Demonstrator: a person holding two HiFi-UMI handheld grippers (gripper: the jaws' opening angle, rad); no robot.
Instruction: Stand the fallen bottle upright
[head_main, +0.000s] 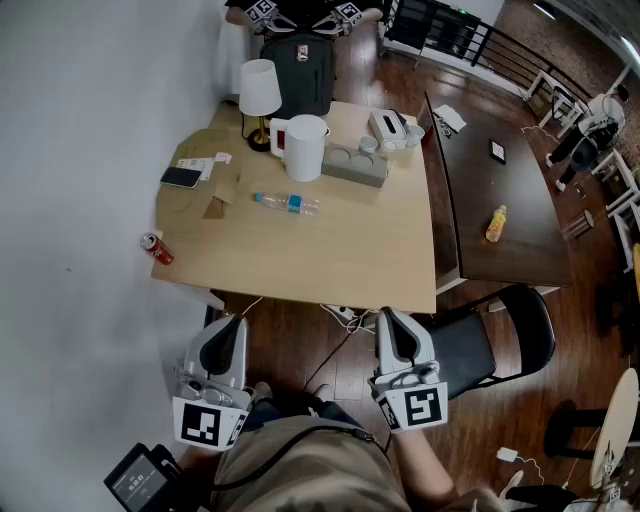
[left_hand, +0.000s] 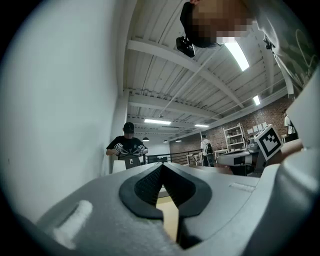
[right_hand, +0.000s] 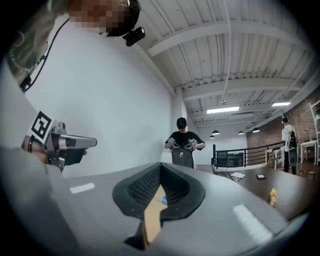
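Observation:
A clear plastic bottle (head_main: 286, 203) with a blue label lies on its side near the middle of the light wooden table (head_main: 330, 260), cap toward the left. Both grippers are held low in front of the table's near edge, well short of the bottle. My left gripper (head_main: 228, 326) is below the table's left corner. In the left gripper view, the left gripper (left_hand: 161, 167) shows its jaws meeting at the tips with nothing between them. My right gripper (head_main: 388, 318) is under the near edge further right. In the right gripper view, the right gripper (right_hand: 160, 166) is also shut and empty.
On the table stand a white lamp (head_main: 259, 90), a white jug (head_main: 303, 147), a grey tray of cups (head_main: 356, 165), a phone (head_main: 181, 177) and a red can (head_main: 157, 248) at the left corner. A dark table (head_main: 495, 180) with an orange bottle (head_main: 496, 224) and a black chair (head_main: 500, 340) are to the right.

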